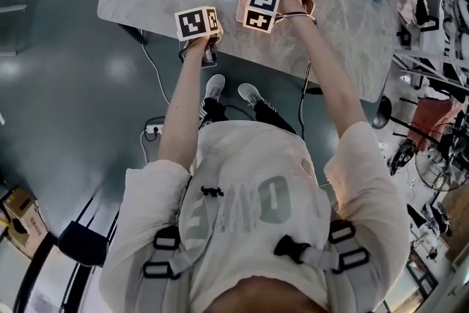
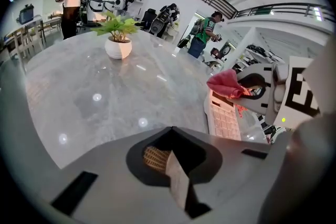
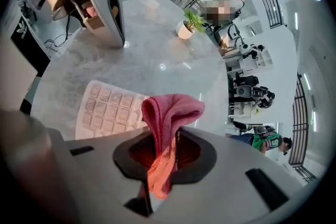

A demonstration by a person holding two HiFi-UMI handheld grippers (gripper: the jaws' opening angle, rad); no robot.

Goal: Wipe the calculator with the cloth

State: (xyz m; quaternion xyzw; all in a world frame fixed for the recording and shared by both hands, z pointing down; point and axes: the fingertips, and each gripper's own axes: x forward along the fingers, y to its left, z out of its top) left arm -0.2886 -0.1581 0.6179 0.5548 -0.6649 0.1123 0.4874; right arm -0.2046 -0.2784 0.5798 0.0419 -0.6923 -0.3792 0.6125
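— starting at the right gripper (image 3: 163,162)?
— clamped on one cloth (image 3: 170,113), pink, soft and woven, pinched into a rounded fold poking up past the jaws.
— and the left gripper (image 2: 172,170)?
— closed tight, pad against pad, nothing between. ribbed tan pads (image 2: 155,159), smooth grey plastic all around.
— any sign of the calculator (image 3: 107,107)?
— just one, lying flat on the table (image 3: 157,50), right beyond the cloth and off to the left gripper's right. pale, rectangular, with rows of small rounded square keys. hard to tell whether touched by the cloth or not.
— describe the table.
— one slab, grey marble pattern, glossy, rounded along the edge, dotted with lamp reflections.
— anything else on it?
— one small plant (image 2: 118,26), spiky green leaves, in one round white pot (image 2: 118,49), on the far side, well apart from both grippers.
— markers?
— two cubes, black-and-white squares on flat faces: one (image 1: 196,23) on the left gripper, one (image 1: 260,9) on the right.
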